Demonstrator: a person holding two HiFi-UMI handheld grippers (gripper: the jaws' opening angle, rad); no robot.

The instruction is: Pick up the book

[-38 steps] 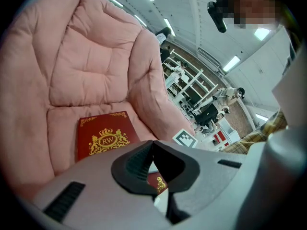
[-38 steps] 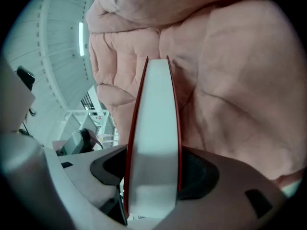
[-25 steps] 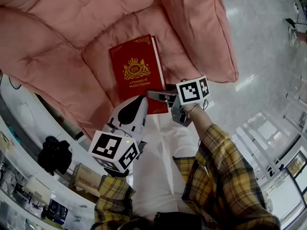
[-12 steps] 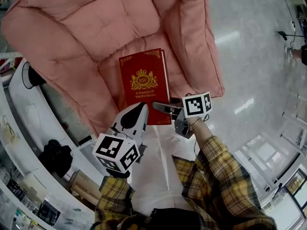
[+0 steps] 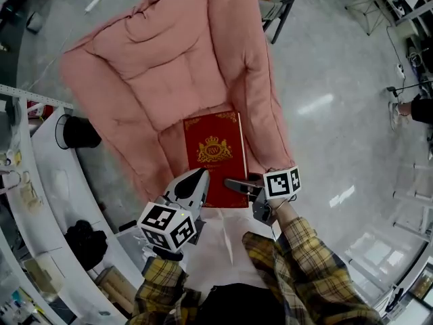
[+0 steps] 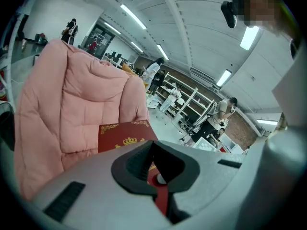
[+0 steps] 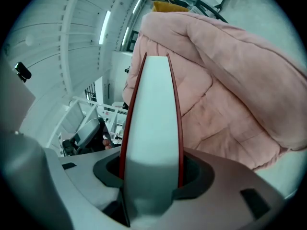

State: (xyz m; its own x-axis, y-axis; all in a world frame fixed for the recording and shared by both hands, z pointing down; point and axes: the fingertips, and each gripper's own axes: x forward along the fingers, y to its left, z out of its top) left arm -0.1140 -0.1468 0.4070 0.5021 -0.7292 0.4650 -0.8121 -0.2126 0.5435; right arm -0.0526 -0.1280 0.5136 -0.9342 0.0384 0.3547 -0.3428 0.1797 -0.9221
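Bearing a gold crest and gold corner ornaments on its cover, the red hardback book is held over the seat of a pink padded armchair; whether it touches the cushion I cannot tell. The right gripper has its jaws clamped on the book's near edge, and in the right gripper view the pale page block stands upright between them, a thin red cover on each side. The left gripper meets the book's near left corner, and in the left gripper view its jaws stand nearly together with a strip of red cover pinched in the slot, the crest showing beyond. Plaid sleeves reach to both grippers.

Around the armchair lies a glossy grey floor. A curved white desk runs along the left and carries a round black container, its inside too dark to read, and a black bundle. The left gripper view shows long ceiling lights, open shelving and people standing farther off.
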